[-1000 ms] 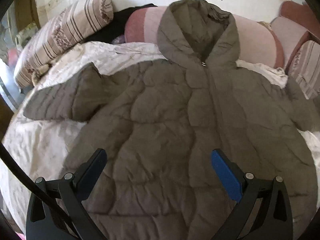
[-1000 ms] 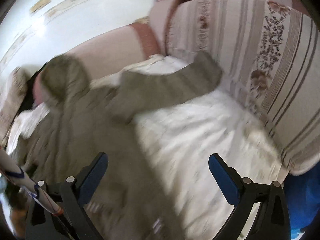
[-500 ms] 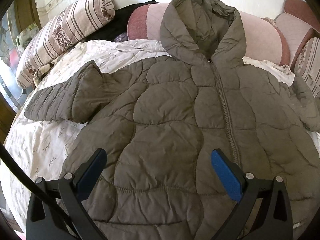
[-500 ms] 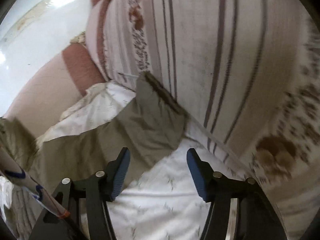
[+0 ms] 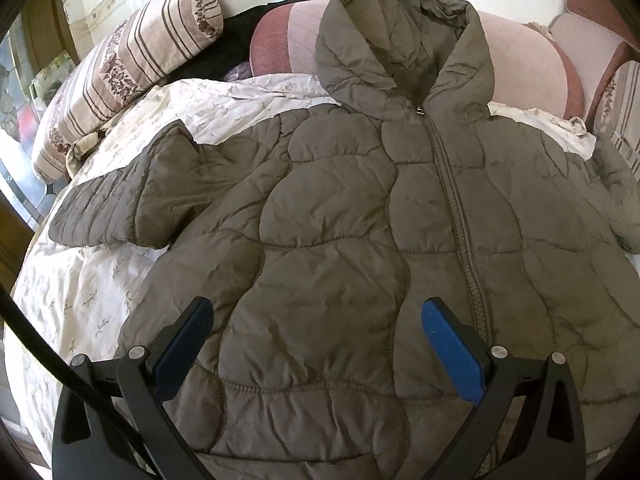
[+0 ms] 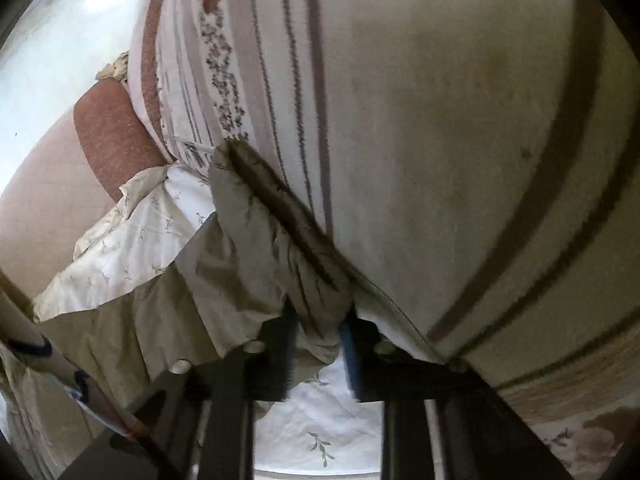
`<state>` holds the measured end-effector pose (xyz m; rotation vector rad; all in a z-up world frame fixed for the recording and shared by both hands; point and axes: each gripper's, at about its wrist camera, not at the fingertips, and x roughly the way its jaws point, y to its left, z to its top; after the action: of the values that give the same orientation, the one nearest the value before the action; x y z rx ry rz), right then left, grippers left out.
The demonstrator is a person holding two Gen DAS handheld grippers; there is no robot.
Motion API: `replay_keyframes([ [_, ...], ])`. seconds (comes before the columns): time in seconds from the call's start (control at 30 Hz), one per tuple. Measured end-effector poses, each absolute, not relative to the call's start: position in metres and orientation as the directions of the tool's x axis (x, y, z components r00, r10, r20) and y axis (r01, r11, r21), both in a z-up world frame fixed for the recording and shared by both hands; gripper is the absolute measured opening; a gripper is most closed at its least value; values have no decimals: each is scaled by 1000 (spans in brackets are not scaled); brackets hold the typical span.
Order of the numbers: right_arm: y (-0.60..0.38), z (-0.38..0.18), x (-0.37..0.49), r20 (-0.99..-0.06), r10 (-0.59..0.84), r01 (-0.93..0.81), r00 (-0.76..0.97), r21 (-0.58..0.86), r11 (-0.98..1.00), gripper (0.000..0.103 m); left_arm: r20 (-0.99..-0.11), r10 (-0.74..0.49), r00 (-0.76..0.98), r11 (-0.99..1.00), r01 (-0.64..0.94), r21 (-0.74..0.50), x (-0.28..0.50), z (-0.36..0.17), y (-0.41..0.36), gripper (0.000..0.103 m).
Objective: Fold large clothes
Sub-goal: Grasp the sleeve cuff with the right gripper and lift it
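Observation:
An olive-grey quilted hooded jacket (image 5: 340, 240) lies zipped, front up, on a white floral bedsheet (image 5: 80, 300). Its hood (image 5: 400, 40) rests against a pink bolster. One sleeve (image 5: 132, 200) sticks out to the left. My left gripper (image 5: 316, 312) hovers open over the jacket's lower front with nothing between its blue pads. In the right wrist view the other sleeve's cuff (image 6: 256, 248) lies against a striped pillow (image 6: 420, 120). My right gripper (image 6: 318, 320) is closing, with the cuff's bunched cloth pinched between its fingers.
A striped floral pillow (image 5: 132, 60) and dark clothing (image 5: 224, 52) lie at the bed's far left. The pink bolster (image 5: 520, 68) runs along the white wall. A black cable (image 5: 40, 340) crosses the left wrist view's corner. A white rod with blue marks (image 6: 40, 360) is at lower left.
My right gripper swept right and down to the sleeve cuff beside the striped pillow, and its jaws narrowed from wide open onto the cuff. The left gripper stayed open over the jacket.

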<state>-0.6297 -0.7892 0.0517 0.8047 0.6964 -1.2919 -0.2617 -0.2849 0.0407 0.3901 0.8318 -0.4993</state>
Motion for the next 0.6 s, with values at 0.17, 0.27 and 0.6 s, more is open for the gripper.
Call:
replay_keyframes([
  [0.17, -769, 84, -628, -776, -613, 989, 147, 97, 114, 16, -767, -275, 580, 823, 555, 124, -263, 47, -280, 103],
  [0.27, -746, 122, -626, -735, -651, 981, 190, 125, 146, 16, -764, -287, 578, 827, 552, 107, -263, 52, -275, 103],
  [0.6, -622, 264, -562, -554, -697, 885, 455, 198, 421, 16, -735, -296, 610, 862, 502, 69, -255, 73, -249, 103],
])
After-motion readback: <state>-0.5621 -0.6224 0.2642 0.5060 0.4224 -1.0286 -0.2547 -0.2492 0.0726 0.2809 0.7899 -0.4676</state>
